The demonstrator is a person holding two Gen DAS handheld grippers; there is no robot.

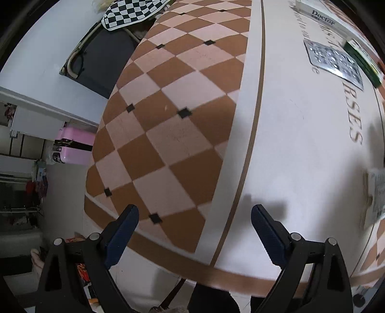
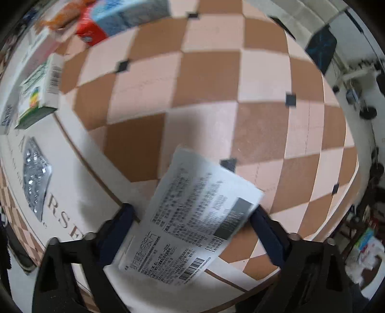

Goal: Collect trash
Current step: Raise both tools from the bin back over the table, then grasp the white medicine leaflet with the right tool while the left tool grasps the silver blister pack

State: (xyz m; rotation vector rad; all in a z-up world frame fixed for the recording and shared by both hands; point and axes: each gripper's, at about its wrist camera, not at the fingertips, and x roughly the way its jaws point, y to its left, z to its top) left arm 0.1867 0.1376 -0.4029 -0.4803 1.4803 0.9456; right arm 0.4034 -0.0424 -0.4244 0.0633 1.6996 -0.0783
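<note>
My right gripper (image 2: 192, 216) is shut on a white medicine box (image 2: 192, 216) printed with small text and a barcode, and holds it above the checkered table (image 2: 216, 84). The same box shows at the right edge of the left wrist view (image 1: 376, 195). My left gripper (image 1: 195, 216) is open and empty over the table's near edge. A silver blister pack (image 1: 334, 60) (image 2: 36, 175) lies on the white band of the tablecloth. A green and white medicine box (image 2: 38, 91) (image 1: 363, 57) lies beyond it, and a white "Doctor" box (image 1: 322, 16) beside that.
A red and blue package (image 2: 115, 16) and an orange item (image 2: 62, 14) lie at the far end in the right wrist view. A dark chair (image 1: 101, 62) with a checkered cloth (image 1: 130, 12) stands by the table. A pink suitcase (image 1: 74, 146) stands on the floor.
</note>
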